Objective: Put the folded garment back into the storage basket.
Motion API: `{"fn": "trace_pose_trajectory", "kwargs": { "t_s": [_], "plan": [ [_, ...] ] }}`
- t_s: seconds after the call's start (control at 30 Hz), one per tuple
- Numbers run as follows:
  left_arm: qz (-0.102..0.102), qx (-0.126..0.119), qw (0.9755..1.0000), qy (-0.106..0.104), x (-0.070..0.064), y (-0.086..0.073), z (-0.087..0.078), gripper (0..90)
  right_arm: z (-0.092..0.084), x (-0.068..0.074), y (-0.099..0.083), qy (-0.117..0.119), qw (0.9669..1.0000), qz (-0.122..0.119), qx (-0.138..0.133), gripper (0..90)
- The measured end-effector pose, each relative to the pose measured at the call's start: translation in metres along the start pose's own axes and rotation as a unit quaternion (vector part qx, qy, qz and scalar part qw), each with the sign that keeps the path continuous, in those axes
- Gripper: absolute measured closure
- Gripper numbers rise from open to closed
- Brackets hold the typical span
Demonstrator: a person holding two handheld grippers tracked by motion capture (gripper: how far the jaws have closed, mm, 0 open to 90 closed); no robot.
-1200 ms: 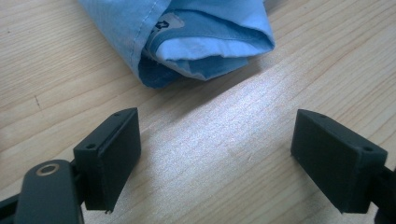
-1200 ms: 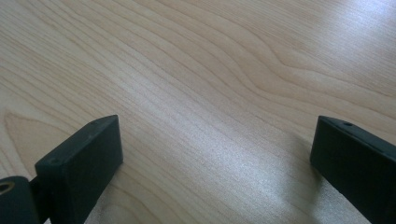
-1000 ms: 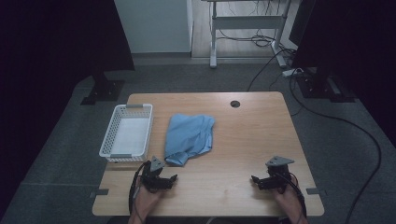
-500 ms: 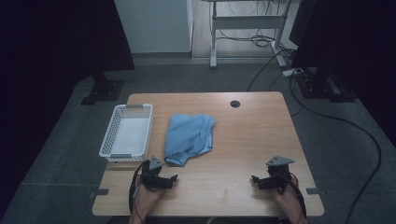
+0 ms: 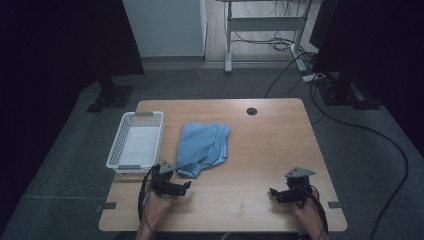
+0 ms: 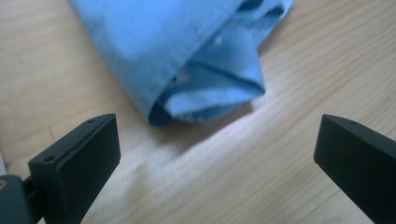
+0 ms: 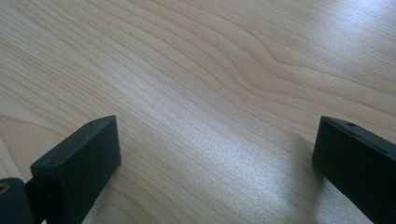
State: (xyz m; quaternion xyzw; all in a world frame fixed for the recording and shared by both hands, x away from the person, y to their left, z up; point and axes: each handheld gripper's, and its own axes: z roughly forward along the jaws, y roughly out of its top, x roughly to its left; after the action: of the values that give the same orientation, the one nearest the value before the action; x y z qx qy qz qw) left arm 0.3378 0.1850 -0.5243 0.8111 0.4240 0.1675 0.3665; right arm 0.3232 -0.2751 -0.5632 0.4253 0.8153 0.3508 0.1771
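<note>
Left tool (image 5: 186, 186) has just been opening, jaws now wide, nothing between them; blue cloth (image 5: 202, 147) lies at its 12 o'clock (not touching). Right tool (image 5: 272, 192) gapes wide over bare counter (image 5: 265, 145), empty

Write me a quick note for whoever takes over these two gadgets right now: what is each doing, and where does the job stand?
Left hand-held gripper: jaws just opened wide, nothing between them, pointed at the near corner of the blue cloth.
Right hand-held gripper: open, empty, low over bare wooden table.
Cloth lies crumpled mid-table, beside the white basket, which looks empty.
Done: nothing visible yet. Left: probably grasp the cloth; what follows is unclear.
</note>
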Motion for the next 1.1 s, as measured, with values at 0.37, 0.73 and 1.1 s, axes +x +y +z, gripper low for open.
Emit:
{"fn": "trace_pose_trajectory", "kwargs": {
  "t_s": [0.37, 0.73, 1.1],
  "plan": [
    [0.012, 0.001, 0.9999, -0.006, -0.001, 0.027, 0.005, 0.0, 0.0, 0.0, 0.0, 0.0, 1.0, 0.0, 0.0, 0.8],
    [0.014, 0.0, 0.9998, -0.014, 0.002, 0.056, 0.016, 0.0, 0.0, 0.0, 0.0, 0.0, 1.0, 0.0, 0.0, 0.8],
    [0.017, 0.002, 0.9998, -0.012, 0.001, 0.081, 0.033, 0.0, 0.0, 0.0, 0.0, 0.0, 1.0, 0.0, 0.0, 0.8]
  ]
}}
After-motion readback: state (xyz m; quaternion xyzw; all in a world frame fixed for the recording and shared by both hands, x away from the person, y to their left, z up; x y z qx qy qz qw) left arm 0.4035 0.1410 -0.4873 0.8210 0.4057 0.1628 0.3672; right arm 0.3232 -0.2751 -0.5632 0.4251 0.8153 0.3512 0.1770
